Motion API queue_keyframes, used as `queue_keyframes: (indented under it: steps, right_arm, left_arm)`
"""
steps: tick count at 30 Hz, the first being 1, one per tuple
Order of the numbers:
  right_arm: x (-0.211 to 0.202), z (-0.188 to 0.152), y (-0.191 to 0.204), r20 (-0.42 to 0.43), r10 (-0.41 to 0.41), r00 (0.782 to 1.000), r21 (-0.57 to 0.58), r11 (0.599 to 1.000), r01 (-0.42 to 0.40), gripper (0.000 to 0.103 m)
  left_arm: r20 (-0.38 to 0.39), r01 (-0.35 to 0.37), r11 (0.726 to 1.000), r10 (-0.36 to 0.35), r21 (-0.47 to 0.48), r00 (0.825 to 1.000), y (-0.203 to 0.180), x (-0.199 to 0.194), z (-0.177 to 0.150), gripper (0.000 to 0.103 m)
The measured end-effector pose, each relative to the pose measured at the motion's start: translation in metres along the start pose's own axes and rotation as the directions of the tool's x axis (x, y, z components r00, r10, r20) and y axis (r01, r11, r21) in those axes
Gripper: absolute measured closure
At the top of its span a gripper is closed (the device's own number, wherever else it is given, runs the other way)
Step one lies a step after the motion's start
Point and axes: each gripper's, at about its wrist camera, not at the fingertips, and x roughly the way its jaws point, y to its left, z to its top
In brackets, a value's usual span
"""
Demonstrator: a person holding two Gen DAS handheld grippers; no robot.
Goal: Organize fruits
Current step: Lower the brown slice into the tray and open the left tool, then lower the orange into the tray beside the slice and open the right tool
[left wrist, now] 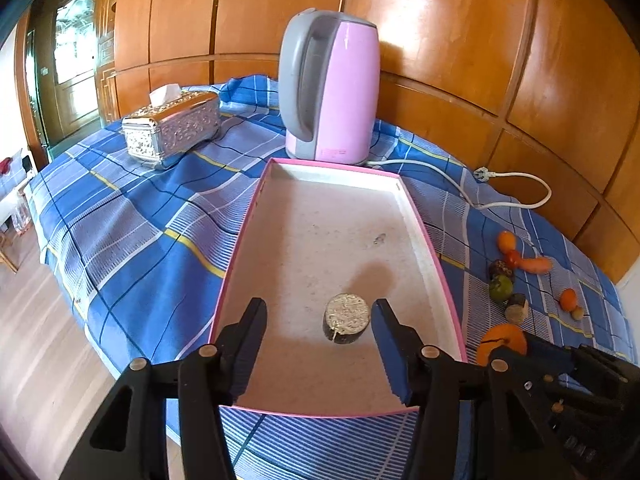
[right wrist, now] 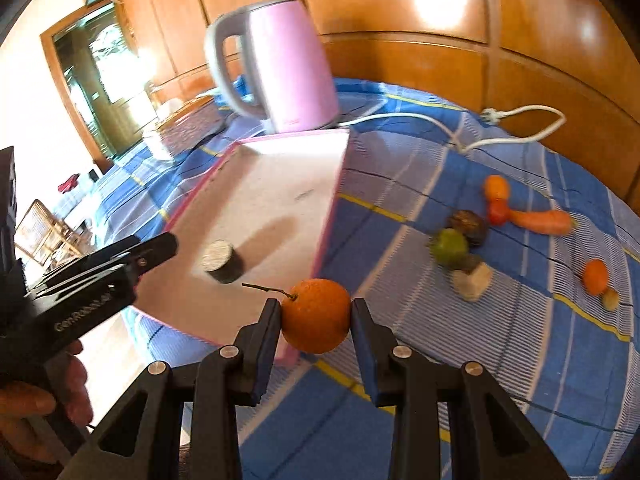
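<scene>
A shallow pink-rimmed tray point(left wrist: 420, 216) lies on the blue plaid cloth; it also shows in the right wrist view point(right wrist: 328, 216). A short round fruit slice with a dark rind point(left wrist: 346, 323) lies in it near the front point(right wrist: 222, 266). My left gripper point(left wrist: 319, 342) is open above the tray, its fingers either side of the slice. My right gripper point(right wrist: 316, 318) is shut on an orange with a stem point(right wrist: 316, 315), held beside the tray's right front corner. That orange shows in the left wrist view point(left wrist: 505, 342). Several loose fruits point(right wrist: 464, 240) lie to the right, with a carrot point(right wrist: 544, 221).
A pink kettle point(left wrist: 332, 88) stands behind the tray with its white cord point(left wrist: 516, 196) trailing right. A silver tissue box point(left wrist: 172, 128) sits at the back left. Wooden panels close the back. The table edge and floor are to the left.
</scene>
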Motion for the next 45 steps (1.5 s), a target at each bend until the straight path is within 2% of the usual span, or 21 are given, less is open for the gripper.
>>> queue_keyframes:
  steps: [2, 10, 16, 24, 28, 38, 45]
  right_arm:
    - [0.003, 0.001, 0.009, -0.007, 0.010, 1.000, -0.020, 1.000, -0.010, 0.067]
    - [0.011, 0.010, 0.022, -0.017, 0.030, 0.999, -0.042, 0.999, -0.030, 0.067]
    - [0.023, 0.025, 0.021, -0.026, 0.042, 0.999, -0.005, 0.999, -0.043, 0.067]
    - [0.030, 0.035, 0.038, -0.021, 0.059, 0.998, -0.030, 0.998, -0.060, 0.065]
    - [0.031, 0.036, 0.039, -0.019, 0.072, 0.997, -0.009, 0.997, -0.072, 0.065]
    - [0.022, 0.031, 0.039, 0.009, 0.037, 0.999, -0.005, 0.999, -0.037, 0.065]
    - [0.014, 0.026, 0.038, 0.033, -0.036, 0.999, -0.006, 0.999, 0.036, 0.065]
  left_arm:
    - [0.005, -0.004, 1.000, 0.004, -0.007, 1.000, 0.002, 0.000, -0.001, 0.040]
    - [0.003, -0.020, 1.000, 0.021, -0.019, 1.000, 0.007, 0.001, -0.002, 0.040]
    - [0.025, -0.042, 0.999, 0.043, -0.016, 0.999, 0.009, -0.003, -0.002, 0.039]
    - [0.048, -0.080, 0.996, 0.082, -0.035, 0.996, 0.019, -0.006, -0.002, 0.039]
    - [0.053, -0.092, 0.995, 0.095, -0.049, 0.994, 0.023, -0.006, -0.001, 0.036]
    - [0.096, -0.096, 0.995, 0.098, -0.032, 0.990, 0.017, -0.014, -0.001, 0.034]
    - [0.122, -0.091, 0.996, 0.092, -0.011, 0.988, 0.010, -0.020, -0.001, 0.032]
